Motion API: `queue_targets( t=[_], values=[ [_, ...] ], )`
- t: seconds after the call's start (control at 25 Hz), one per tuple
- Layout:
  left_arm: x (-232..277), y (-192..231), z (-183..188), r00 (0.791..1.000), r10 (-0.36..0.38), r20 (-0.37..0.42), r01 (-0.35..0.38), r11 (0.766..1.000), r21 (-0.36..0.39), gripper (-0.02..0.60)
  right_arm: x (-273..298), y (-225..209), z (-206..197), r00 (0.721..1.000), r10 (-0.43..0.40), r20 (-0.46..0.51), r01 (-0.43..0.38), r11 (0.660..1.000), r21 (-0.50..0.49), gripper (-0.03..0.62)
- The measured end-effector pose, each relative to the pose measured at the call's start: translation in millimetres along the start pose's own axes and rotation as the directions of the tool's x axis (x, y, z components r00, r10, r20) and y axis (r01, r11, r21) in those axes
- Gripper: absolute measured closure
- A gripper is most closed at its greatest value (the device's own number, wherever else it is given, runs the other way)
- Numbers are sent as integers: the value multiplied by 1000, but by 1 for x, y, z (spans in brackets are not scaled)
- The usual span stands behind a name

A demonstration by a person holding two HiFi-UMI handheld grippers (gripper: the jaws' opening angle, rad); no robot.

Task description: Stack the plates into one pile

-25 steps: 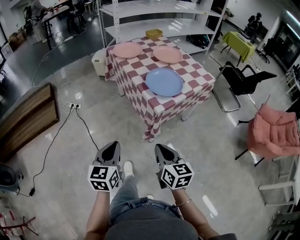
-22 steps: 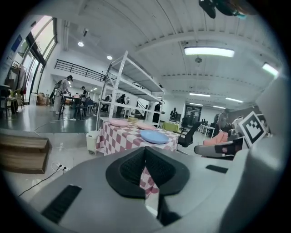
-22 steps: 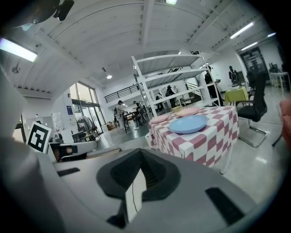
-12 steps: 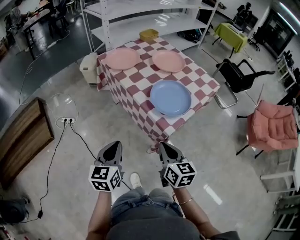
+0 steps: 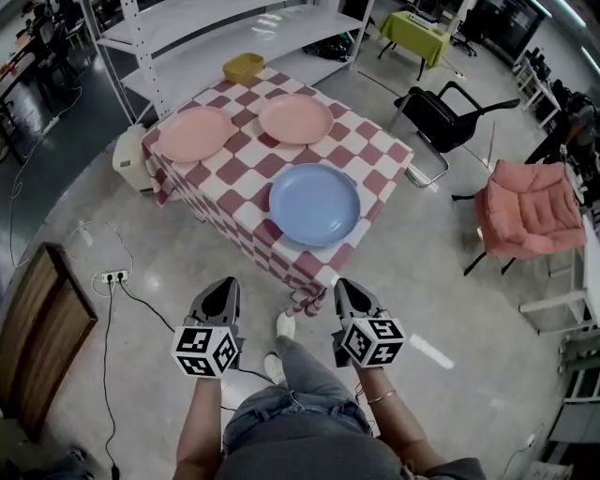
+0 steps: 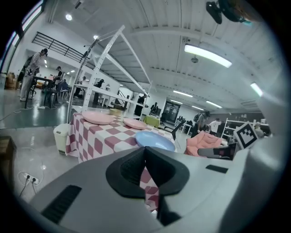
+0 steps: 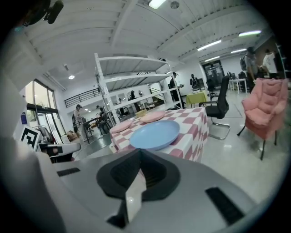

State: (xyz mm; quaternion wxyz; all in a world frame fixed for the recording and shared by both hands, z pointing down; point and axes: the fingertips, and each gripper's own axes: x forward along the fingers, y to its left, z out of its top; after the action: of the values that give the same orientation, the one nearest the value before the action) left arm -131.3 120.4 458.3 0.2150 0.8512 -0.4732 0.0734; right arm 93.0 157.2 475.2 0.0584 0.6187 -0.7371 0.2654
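A blue plate [image 5: 314,203] lies near the front corner of a table with a red and white checked cloth [image 5: 234,178]. Two pink plates sit behind it, one at the left [image 5: 194,133] and one further right [image 5: 295,118]. My left gripper [image 5: 221,292] and right gripper [image 5: 344,294] are held side by side above the floor, short of the table, both shut and empty. In the left gripper view the blue plate [image 6: 154,140] and pink plates [image 6: 97,118] lie ahead. The right gripper view shows the blue plate [image 7: 154,134] closest.
A small yellow basket [image 5: 243,67] sits at the table's far corner. White shelving [image 5: 187,28] stands behind the table, a white bin [image 5: 128,157] at its left. A black chair [image 5: 441,117] and a pink chair [image 5: 525,208] stand at the right. Cables and a socket [image 5: 112,277] lie on the floor.
I have walked closer to the table; it now fills more of the head view and sits nearer the grippers. Both grippers stay shut and side by side.
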Motion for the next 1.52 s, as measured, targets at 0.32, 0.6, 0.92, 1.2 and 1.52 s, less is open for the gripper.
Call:
queue_targets(
  t=[0.32, 0.6, 0.92, 1.2, 1.52],
  values=[
    [103, 12, 27, 996, -54, -71, 58, 997, 59, 565, 49, -64, 31, 991, -132, 20, 131, 990, 53, 583],
    [186, 14, 46, 988, -92, -128, 108, 987, 123, 565, 91, -100, 49, 988, -154, 4, 153, 985, 80, 583],
    [253, 11, 34, 947, -113, -300, 144, 986, 84, 514, 119, -136, 51, 972, -220, -79, 228, 966, 120, 576],
    [286, 28, 35, 927, -36, -373, 88, 988, 125, 419, 137, -141, 46, 972, -193, -137, 216, 960, 180, 457],
    [317, 32, 12, 850, -75, -521, 140, 986, 86, 405, 151, -145, 36, 958, -196, -211, 244, 942, 231, 447]
  ],
)
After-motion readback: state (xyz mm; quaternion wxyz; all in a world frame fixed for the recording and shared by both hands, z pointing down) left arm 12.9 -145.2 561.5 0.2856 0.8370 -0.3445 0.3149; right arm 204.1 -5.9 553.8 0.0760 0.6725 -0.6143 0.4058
